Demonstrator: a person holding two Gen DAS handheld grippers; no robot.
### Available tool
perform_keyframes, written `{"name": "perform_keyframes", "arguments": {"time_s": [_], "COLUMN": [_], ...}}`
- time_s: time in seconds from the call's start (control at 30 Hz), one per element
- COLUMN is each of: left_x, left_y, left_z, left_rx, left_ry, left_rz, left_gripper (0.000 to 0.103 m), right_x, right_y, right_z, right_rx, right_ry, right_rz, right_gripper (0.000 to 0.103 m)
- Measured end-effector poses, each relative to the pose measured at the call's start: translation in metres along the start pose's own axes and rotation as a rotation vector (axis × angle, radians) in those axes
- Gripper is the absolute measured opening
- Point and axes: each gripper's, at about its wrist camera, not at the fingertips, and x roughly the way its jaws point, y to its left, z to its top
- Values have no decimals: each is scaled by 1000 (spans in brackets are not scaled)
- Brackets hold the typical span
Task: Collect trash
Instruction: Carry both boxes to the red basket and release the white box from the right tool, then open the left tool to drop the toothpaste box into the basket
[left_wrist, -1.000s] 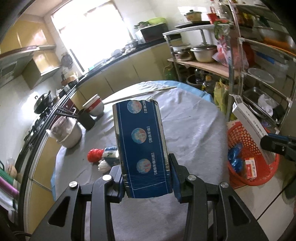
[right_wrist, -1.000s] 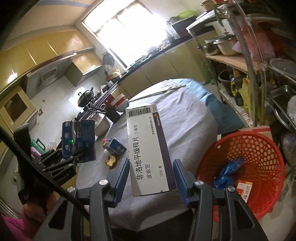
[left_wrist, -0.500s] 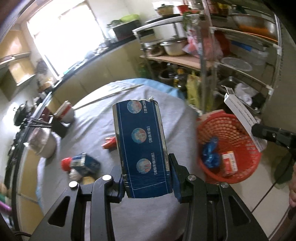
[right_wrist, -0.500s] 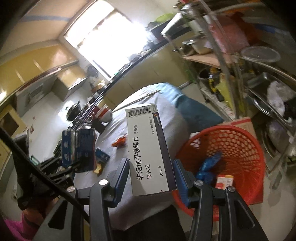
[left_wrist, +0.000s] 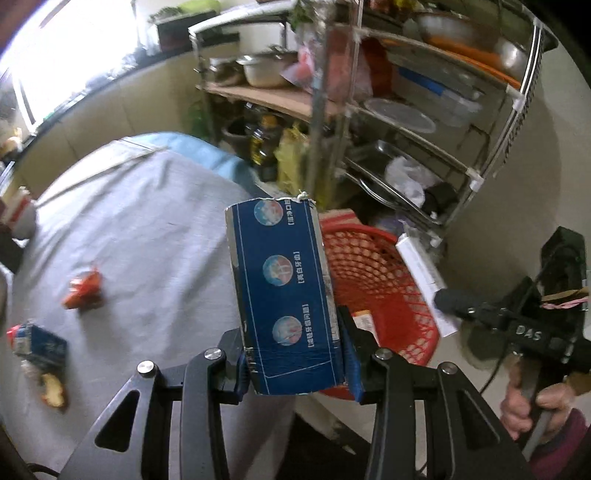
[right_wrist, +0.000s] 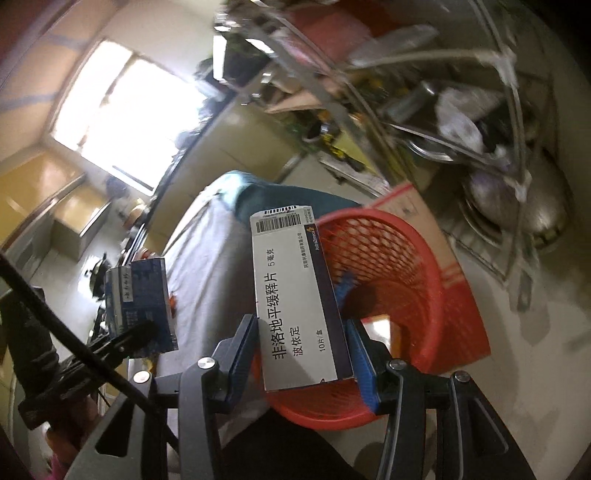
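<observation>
My left gripper (left_wrist: 295, 354) is shut on a dark blue carton (left_wrist: 284, 295) with round pictures on its face, held upright over the table's right edge, with the red mesh basket (left_wrist: 373, 273) just behind it. My right gripper (right_wrist: 301, 354) is shut on a white medicine box (right_wrist: 299, 295) with a barcode, held above the near rim of the red mesh basket (right_wrist: 402, 266). The right wrist view also shows the blue carton (right_wrist: 142, 299) in the left gripper at the left. The white medicine box (left_wrist: 421, 273) and a hand (left_wrist: 532, 402) appear at the right of the left wrist view.
On the grey tablecloth (left_wrist: 147, 236) lie a red wrapper (left_wrist: 83, 290), a small blue carton (left_wrist: 38, 341) and a food scrap (left_wrist: 53, 391). A metal rack (left_wrist: 406, 122) crowded with pots and trays stands behind the basket. A small box (left_wrist: 364, 321) lies inside the basket.
Both grippers have swung right and down toward the red basket, each with its box still gripped. The basket has grown larger in both views, and the right gripper has rolled.
</observation>
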Motion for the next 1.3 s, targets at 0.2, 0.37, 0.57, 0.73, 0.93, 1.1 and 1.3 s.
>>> {"name": "perform_keyframes", "arguments": {"time_s": [0.2,0.37,0.57,0.73,0.93,1.1,1.3], "left_x": [28,9,-27,-61,-101,-134,-152], "left_y": [-17,-2,31,59,92,118,147], "left_z": [2,-6,-21,-35,-56,-78,-102], "left_rx": [28,13,-33,-74,-120,-172,-252], "left_ry": [64,37,-2,-36,-95,-130,-143], "left_rz": [-22,-10,125,255,415,506,555], "left_gripper": [59,59,63,64,66,67,67], "right_x": [12,0,-12,-8,1,13,29], "right_y": [-16,-9,31,84,150,202,255], "right_z": [1,2,0,-4,-13,-25,-47], "right_rx": [95,68,-49,-173,-282,-365,-473], "right_ry": [29,-13,-59,-50,-29,1,37], "right_rz": [-22,-25,17,49,114,162,201], "right_gripper": [58,61,61,61,61,61,61]}}
